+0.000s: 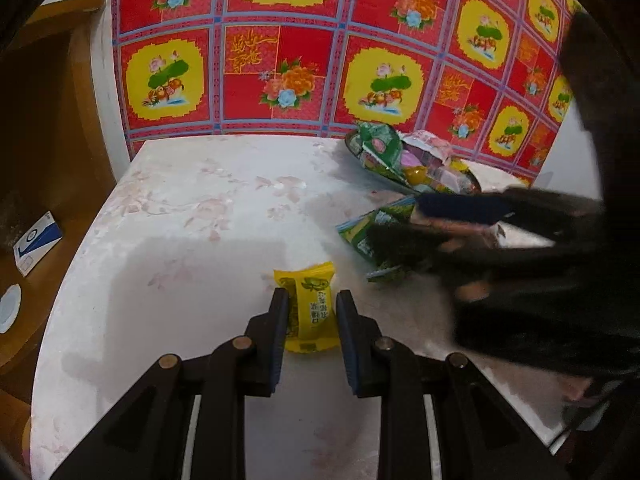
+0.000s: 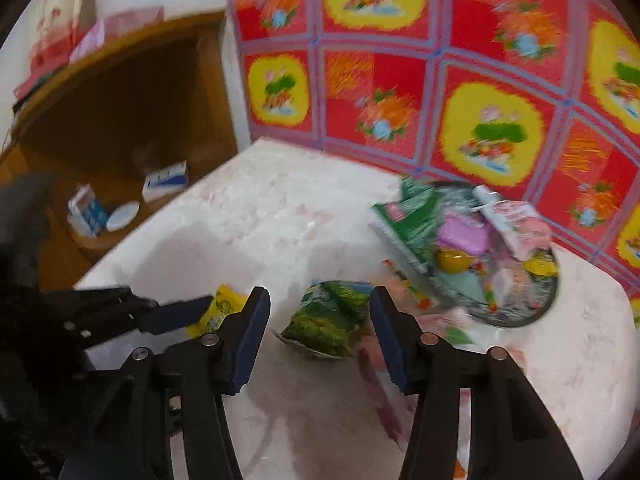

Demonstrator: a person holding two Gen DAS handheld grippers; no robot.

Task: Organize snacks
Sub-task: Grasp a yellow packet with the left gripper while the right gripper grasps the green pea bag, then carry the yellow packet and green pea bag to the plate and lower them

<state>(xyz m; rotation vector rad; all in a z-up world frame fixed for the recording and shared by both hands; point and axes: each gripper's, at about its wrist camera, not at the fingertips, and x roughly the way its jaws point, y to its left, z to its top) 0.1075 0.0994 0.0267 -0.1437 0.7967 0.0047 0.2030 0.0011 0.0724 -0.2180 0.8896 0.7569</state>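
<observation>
Left tool (image 1: 312, 300) straddles the yellow snack (image 1: 310, 310), fingers not yet clamped. Right tool (image 2: 320, 304) gapes wide over the green packet (image 2: 326, 324). Next, probably: close, lift, carry to the plate (image 2: 516, 316).

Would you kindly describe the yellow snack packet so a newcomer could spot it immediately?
Start at the pale round table in front of the red flowered cloth. Near its front edge, the yellow packet lies flat between the open left gripper fingers. Unlike the green packet nearby, it is plain yellow.

yellow snack packet (image 1: 310, 308); green packet (image 2: 328, 320); pale floral tabletop (image 1: 200, 208); red-yellow flowered checked cloth (image 1: 280, 60).
</observation>
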